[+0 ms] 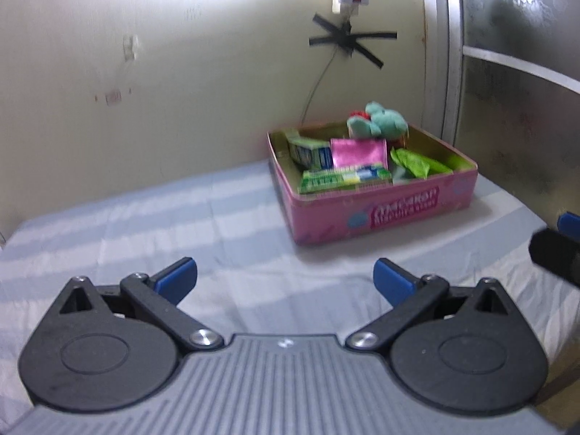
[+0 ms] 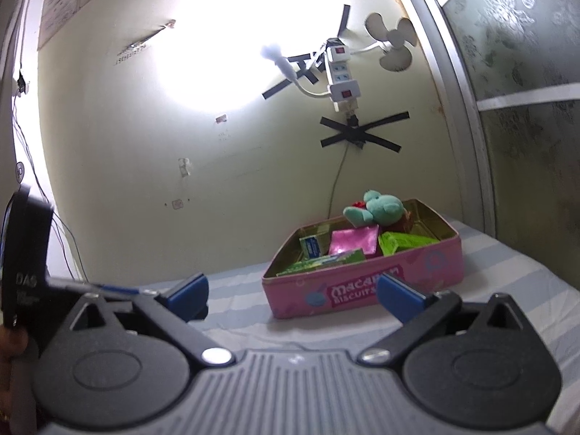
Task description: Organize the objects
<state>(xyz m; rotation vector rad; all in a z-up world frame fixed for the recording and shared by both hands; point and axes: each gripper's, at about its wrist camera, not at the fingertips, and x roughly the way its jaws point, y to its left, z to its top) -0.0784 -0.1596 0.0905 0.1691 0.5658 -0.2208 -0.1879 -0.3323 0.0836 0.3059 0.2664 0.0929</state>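
A pink biscuit tin stands open on the striped sheet near the wall corner. Inside lie a teal plush toy, a pink foil packet, green and blue boxes and a green wrapper. My left gripper is open with nothing between its blue pads, hovering over the sheet short of the tin. My right gripper is also wide open and empty, level with the tin's front wall. The right gripper's edge shows at the right in the left wrist view.
The bed sheet spreads to the left of the tin. A power strip and taped cable hang on the wall above. A patterned sliding door bounds the right side. The left gripper's body sits at the left edge.
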